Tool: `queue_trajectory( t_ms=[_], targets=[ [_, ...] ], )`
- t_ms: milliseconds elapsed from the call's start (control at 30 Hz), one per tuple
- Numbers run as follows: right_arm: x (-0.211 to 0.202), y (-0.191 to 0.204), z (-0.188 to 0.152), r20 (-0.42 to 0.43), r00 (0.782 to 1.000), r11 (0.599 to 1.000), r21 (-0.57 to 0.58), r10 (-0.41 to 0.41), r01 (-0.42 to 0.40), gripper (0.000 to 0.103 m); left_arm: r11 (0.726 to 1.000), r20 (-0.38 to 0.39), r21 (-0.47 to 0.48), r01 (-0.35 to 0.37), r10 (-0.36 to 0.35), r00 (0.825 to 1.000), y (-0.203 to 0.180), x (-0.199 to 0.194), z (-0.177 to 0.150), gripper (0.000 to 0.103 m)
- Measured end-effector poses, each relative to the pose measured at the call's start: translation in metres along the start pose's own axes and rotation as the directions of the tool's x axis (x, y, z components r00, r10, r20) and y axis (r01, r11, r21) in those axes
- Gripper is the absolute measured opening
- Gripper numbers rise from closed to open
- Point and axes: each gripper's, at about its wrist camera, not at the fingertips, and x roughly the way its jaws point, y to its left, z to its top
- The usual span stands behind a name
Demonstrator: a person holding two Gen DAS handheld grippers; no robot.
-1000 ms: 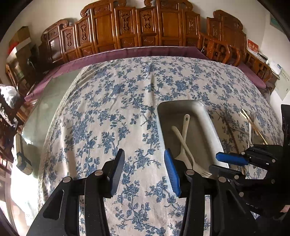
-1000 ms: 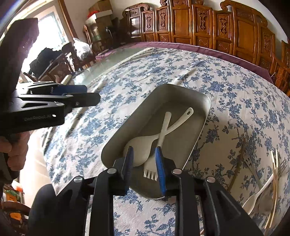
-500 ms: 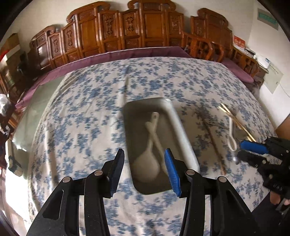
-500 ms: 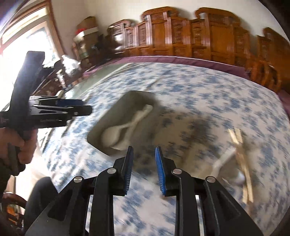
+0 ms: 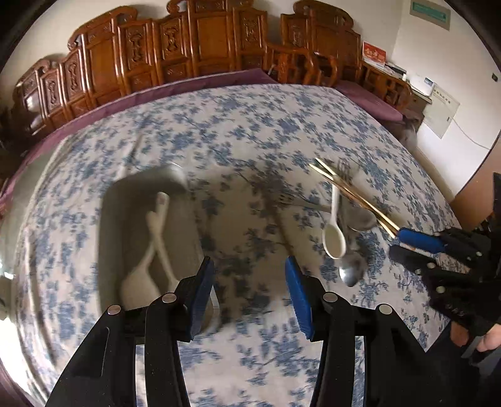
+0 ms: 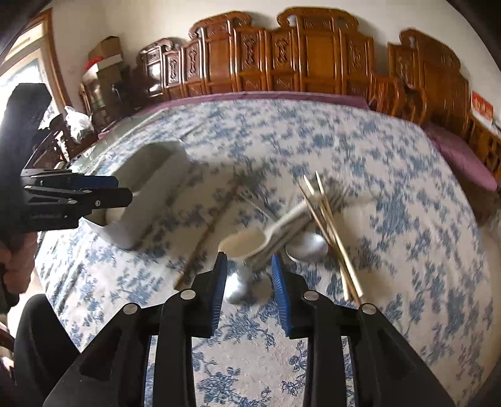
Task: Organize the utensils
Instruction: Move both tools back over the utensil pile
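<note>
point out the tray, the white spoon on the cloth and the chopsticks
tray point(image 5: 108, 238), left wrist view, on its left wall
white spoon point(image 5: 334, 241), left wrist view, on its bowl
chopsticks point(image 6: 328, 225), right wrist view, on the middle of the shafts

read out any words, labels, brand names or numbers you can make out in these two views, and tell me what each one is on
No text can be read for certain.
Green sign high on the wall: lettering too small.
Red card on the sideboard: gold characters blurred.
White wall notice: print too small.
Left gripper body, seen from the right wrist view: a pale brand line, too blurred to read.
Tray and utensils: no markings visible.
</note>
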Motion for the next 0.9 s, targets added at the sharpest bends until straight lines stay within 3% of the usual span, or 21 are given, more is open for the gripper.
queue_trajectory(
  t_ms=[433,733,767,900],
  targets=[
    [0.052,-0.002,-0.013,-0.111,0.993,0.997,0.065,0.051,-0.044,0.036,1.0,-0.047,-0.027,0.017,-0.018,0.999,-0.009,0.023,-0.021,0.045],
    [0.066,0.01,-0.013,-0.125,0.992,1.0,0.008,0.018,-0.017,0.036,1.0,-0.063,-0.028,0.009,-0.01,0.998,-0.01,0.02,-0.029,0.045],
    [0.066,0.01,-0.014,-0.124,0.992,1.0,0.002,0.014,-0.014,0.035,1.0,-0.063,-0.027,0.008,-0.01,0.998,-0.011,0.019,-0.029,0.045],
    [0.062,0.008,-0.017,-0.132,0.99,0.999,-0.008,0.041,-0.042,0.013,1.0,-0.058,-0.016,0.002,-0.003,0.998,-0.015,0.014,-0.027,0.045]
  ],
)
